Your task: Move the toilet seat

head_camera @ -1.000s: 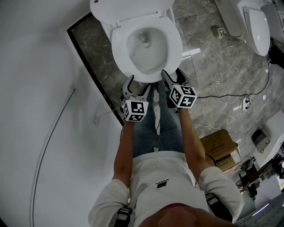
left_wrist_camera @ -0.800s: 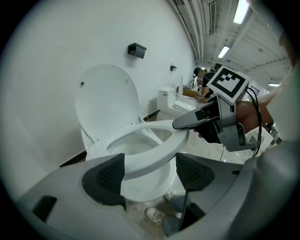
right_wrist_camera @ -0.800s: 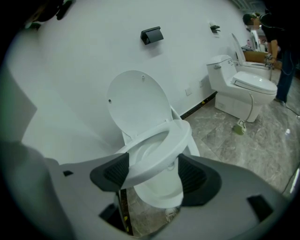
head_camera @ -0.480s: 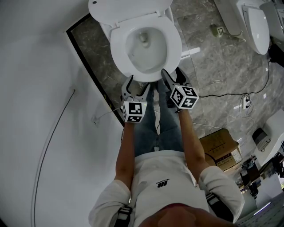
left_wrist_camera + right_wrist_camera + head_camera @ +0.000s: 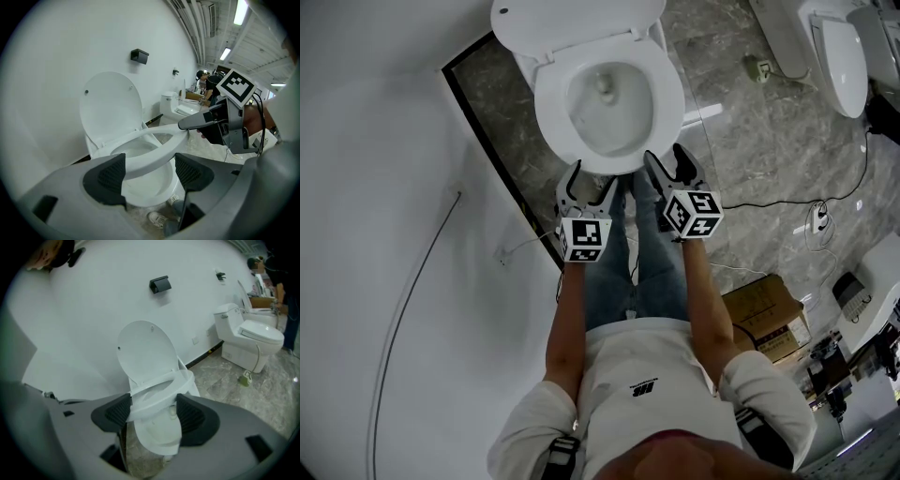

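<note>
The white toilet seat (image 5: 670, 103) is a ring over the bowl, with the lid (image 5: 572, 23) standing up behind it. In the left gripper view the seat (image 5: 154, 140) hangs raised off the bowl. Its front rim fills the gap between the pads of my left gripper (image 5: 150, 171), whose jaws have just been closing a little on it. My right gripper (image 5: 152, 416) is shut on the seat's front rim (image 5: 157, 397) too. In the head view the left gripper (image 5: 594, 175) and right gripper (image 5: 664, 153) sit side by side at the seat's front edge.
A white wall (image 5: 375, 234) runs close along the left. A second toilet (image 5: 839, 56) stands at the upper right. A black cable (image 5: 787, 202) crosses the marble floor and a cardboard box (image 5: 764, 314) sits at the right. The person's legs stand right before the bowl.
Both grippers have come up a little at the front of the seat. The lid and bowl have not moved.
</note>
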A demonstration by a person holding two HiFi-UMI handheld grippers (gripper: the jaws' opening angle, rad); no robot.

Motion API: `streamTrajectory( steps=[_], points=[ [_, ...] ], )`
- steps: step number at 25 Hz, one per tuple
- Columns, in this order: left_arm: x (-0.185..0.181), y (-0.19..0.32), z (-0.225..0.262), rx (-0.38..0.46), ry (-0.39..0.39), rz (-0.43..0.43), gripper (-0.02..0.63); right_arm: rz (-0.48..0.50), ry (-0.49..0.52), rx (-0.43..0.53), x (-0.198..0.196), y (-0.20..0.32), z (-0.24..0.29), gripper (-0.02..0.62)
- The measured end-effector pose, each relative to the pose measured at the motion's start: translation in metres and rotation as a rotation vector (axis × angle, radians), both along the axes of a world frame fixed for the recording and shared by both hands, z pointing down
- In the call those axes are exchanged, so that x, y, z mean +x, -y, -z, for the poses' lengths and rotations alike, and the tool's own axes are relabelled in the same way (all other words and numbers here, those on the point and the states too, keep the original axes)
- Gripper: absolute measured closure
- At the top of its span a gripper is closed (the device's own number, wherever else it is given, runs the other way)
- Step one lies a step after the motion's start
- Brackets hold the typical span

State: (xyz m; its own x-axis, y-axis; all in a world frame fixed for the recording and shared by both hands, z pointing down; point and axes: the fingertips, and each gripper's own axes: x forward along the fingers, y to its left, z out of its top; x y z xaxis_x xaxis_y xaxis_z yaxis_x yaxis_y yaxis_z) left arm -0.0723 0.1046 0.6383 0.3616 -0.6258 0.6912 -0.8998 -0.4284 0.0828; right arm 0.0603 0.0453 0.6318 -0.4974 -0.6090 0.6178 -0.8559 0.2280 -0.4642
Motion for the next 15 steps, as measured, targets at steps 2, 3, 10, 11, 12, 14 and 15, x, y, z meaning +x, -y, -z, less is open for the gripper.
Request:
streamTrajectory(
  steps=[2, 3, 10, 11, 12, 14, 15],
  points=[
    [-0.001, 0.001, 0.002, 0.001, -0.003, 0.003, 0.249, 0.046, -0.036, 0.037, 0.000, -0.002, 0.007, 0.272],
    [-0.001, 0.002, 0.004, 0.003, -0.007, 0.006, 0.249, 0.064, -0.047, 0.054, 0.000, -0.003, 0.011, 0.272],
    [-0.005, 0.013, 0.018, 0.035, -0.024, 0.031, 0.249, 0.261, -0.195, 0.168, -0.002, -0.020, 0.026, 0.272],
    [-0.005, 0.015, 0.020, 0.038, -0.020, 0.028, 0.249, 0.290, -0.219, 0.184, -0.003, -0.022, 0.026, 0.272],
    [-0.005, 0.016, 0.020, 0.037, -0.017, 0.027, 0.249, 0.318, -0.241, 0.200, -0.005, -0.024, 0.027, 0.272],
    [-0.007, 0.016, 0.021, 0.036, -0.014, 0.033, 0.250, 0.367, -0.270, 0.225, -0.011, -0.026, 0.028, 0.272],
    [-0.007, 0.017, 0.021, 0.038, -0.015, 0.039, 0.250, 0.386, -0.277, 0.233, -0.015, -0.026, 0.029, 0.272]
  ],
)
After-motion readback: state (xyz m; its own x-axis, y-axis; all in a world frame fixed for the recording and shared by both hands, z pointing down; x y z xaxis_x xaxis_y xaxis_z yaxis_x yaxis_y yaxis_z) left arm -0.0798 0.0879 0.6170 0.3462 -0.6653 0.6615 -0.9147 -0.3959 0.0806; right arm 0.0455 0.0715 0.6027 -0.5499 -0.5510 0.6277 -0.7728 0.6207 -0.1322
